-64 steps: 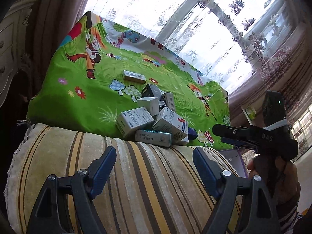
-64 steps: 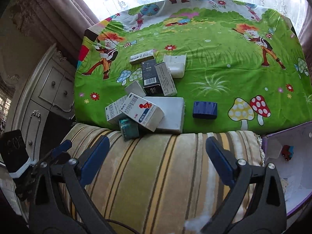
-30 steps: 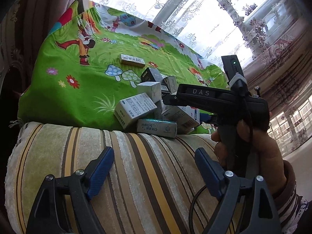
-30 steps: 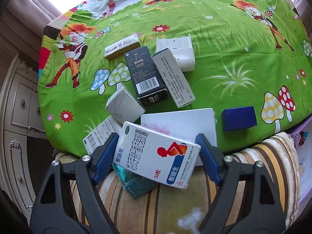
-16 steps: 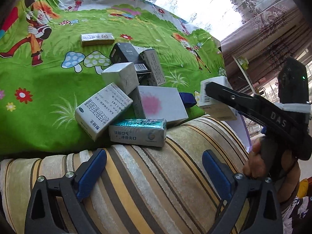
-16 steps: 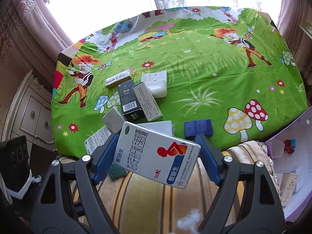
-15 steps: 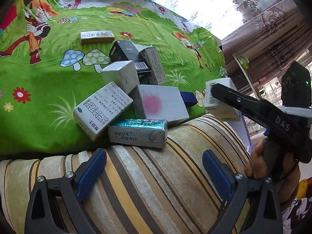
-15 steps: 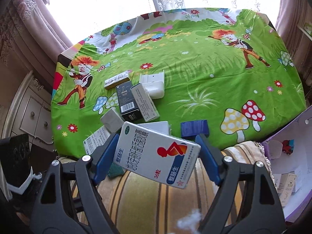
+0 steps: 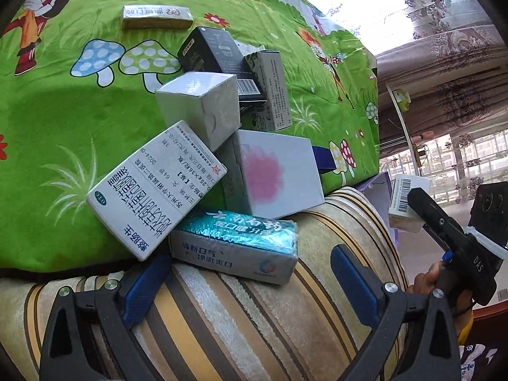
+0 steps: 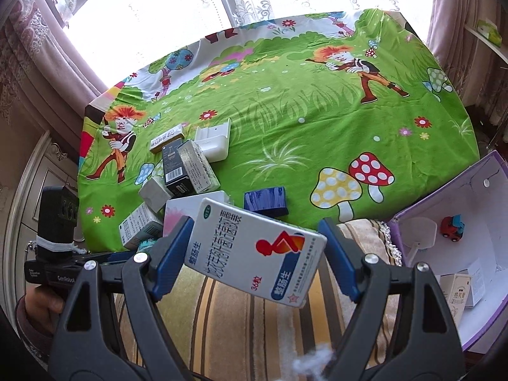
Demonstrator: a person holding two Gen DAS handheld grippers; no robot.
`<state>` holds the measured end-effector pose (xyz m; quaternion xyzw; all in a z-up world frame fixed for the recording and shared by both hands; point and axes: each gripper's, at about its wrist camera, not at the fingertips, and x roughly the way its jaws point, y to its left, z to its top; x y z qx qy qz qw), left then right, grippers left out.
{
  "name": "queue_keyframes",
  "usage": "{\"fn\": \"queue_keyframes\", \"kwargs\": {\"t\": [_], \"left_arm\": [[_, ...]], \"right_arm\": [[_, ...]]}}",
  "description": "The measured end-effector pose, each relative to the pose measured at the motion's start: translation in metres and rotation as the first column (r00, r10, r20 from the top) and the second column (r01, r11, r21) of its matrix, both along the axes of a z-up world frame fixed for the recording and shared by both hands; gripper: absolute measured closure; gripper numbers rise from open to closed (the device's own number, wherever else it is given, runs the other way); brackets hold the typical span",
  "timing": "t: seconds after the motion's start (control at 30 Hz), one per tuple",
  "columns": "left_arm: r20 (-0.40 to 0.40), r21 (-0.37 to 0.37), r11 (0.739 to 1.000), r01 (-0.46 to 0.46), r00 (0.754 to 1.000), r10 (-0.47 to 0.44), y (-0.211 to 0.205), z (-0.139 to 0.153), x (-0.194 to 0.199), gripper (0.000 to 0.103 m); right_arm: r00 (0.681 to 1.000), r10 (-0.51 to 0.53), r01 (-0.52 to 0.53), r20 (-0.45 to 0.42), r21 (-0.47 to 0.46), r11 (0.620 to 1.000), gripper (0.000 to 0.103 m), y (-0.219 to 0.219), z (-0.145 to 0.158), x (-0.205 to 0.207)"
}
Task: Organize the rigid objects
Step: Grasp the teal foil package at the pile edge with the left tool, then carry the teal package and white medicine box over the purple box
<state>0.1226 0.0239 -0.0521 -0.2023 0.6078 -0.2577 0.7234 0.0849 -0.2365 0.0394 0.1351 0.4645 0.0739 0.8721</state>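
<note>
Hovering low over the striped cushion (image 9: 254, 324), the left claw (image 9: 244, 281) stood wide with nothing in it, its left pad nearly touching the teal box (image 9: 235, 243) lying just ahead at the foot of the heap; above that leaned a white medicine carton (image 9: 155, 190) and a pink-smudged box (image 9: 273, 174), and off to the right the other gripper carried its load. From the right wrist, the right claw (image 10: 254, 254) was clamped on the white medicine box (image 10: 257, 254), held tilted across the pads over the cushion, with the purple bin (image 10: 476, 244) lower right of it. I judged the skewed hold risky: the box might twist free before reaching the bin, or the left claw might topple the leaning cartons.
</note>
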Motion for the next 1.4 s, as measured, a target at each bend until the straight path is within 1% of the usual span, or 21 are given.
{"fn": "queue_keyframes", "kwargs": {"t": [0.13, 0.2, 0.27, 0.37, 0.6, 0.77, 0.83, 0.97, 1.1, 1.23, 1.4], "left_arm": [[-0.022, -0.028, 1.0, -0.002, 1.0, 0.002, 0.002, -0.007, 0.005, 0.002], [-0.018, -0.019, 1.0, -0.001, 1.0, 0.0, 0.002, -0.007, 0.005, 0.005], [-0.005, -0.01, 1.0, 0.018, 1.0, -0.018, 0.0, -0.004, 0.002, 0.018], [0.011, 0.024, 0.999, 0.033, 0.999, -0.033, -0.005, -0.002, 0.0, 0.027], [0.085, 0.062, 0.997, 0.051, 0.995, -0.056, -0.009, 0.016, -0.013, 0.028], [0.128, 0.031, 0.999, 0.016, 0.992, -0.02, -0.012, 0.031, -0.026, 0.028], [0.152, 0.021, 1.0, 0.021, 0.988, -0.024, -0.019, 0.039, -0.033, 0.028], [0.199, -0.001, 0.999, 0.049, 0.979, -0.048, -0.042, 0.055, -0.046, 0.028], [0.231, -0.022, 0.996, 0.089, 0.969, -0.081, -0.073, 0.066, -0.057, 0.028], [0.268, -0.022, 0.99, 0.139, 0.955, -0.129, -0.107, 0.077, -0.063, 0.028], [0.29, -0.008, 0.982, 0.188, 0.94, -0.178, -0.148, 0.085, -0.064, 0.028]], "right_arm": [[1.0, -0.001, 0.001, -0.007, 0.004, 1.0, 0.021, -0.008, 0.0, -0.004], [1.0, -0.009, 0.009, -0.009, 0.005, 1.0, 0.021, -0.013, -0.001, -0.006], [1.0, -0.017, 0.017, -0.012, 0.007, 1.0, 0.021, -0.018, -0.001, -0.009], [1.0, -0.022, 0.022, -0.017, 0.012, 1.0, 0.021, -0.023, -0.002, -0.012], [1.0, -0.028, 0.028, -0.01, 0.012, 1.0, 0.021, -0.034, 0.0, -0.023], [0.999, -0.044, 0.044, -0.004, 0.021, 0.999, 0.021, -0.047, 0.003, -0.033], [0.999, -0.054, 0.054, -0.001, 0.025, 0.998, 0.021, -0.054, 0.004, -0.036], [0.996, -0.087, 0.087, 0.009, 0.031, 0.996, 0.021, -0.076, 0.008, -0.045], [0.988, -0.15, 0.15, 0.021, 0.032, 0.988, 0.021, -0.109, 0.012, -0.055], [0.972, -0.235, 0.234, 0.025, 0.033, 0.972, 0.021, -0.152, 0.015, -0.068], [0.941, -0.338, 0.337, 0.024, 0.034, 0.941, 0.021, -0.202, 0.013, -0.085]]}}
